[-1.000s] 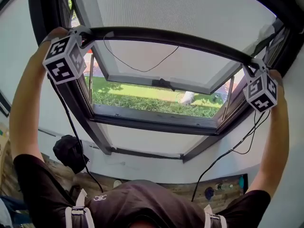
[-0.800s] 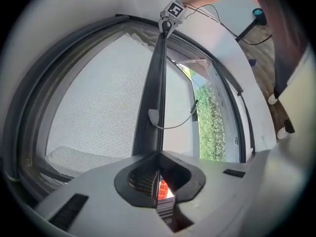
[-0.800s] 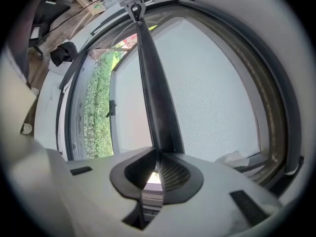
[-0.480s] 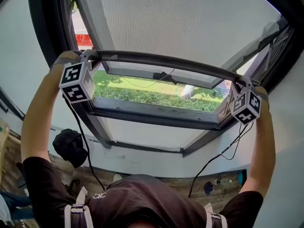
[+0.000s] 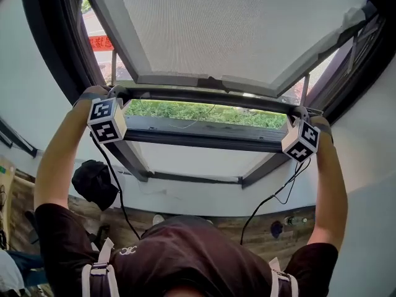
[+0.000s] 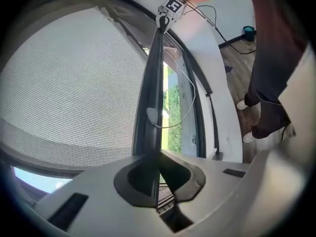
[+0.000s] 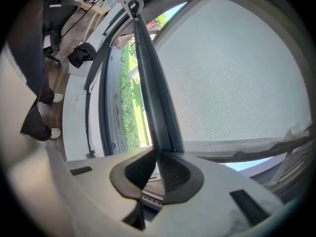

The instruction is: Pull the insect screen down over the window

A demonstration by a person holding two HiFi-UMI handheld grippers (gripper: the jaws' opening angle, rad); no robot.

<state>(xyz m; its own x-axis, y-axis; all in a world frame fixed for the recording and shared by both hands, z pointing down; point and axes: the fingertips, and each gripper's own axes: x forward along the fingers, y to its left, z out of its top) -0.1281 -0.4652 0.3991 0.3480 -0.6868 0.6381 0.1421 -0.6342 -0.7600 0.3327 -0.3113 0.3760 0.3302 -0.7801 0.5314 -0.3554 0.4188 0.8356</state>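
Note:
The grey mesh insect screen (image 5: 229,30) covers most of the window. Its dark pull bar (image 5: 210,98) hangs a little above the window's lower frame (image 5: 204,138), and a strip of green lawn shows in the gap. My left gripper (image 5: 117,93) is shut on the bar's left end and my right gripper (image 5: 298,111) on its right end. In the left gripper view the bar (image 6: 150,93) runs out from between the pads of the left gripper (image 6: 158,174) beside the mesh (image 6: 74,83). The right gripper view shows the right gripper (image 7: 157,169) pinching the bar (image 7: 153,98).
A white sill and wall (image 5: 198,193) lie under the window. A black bag (image 5: 94,183) sits on the wood floor at the left, small items (image 5: 296,220) at the right. Black cables (image 5: 272,197) hang from both grippers. The person's arms reach up at both sides.
Both grippers have come down with the pull bar. The mesh now covers much more of the window, and the open gap above the lower frame has shrunk to a narrow strip.

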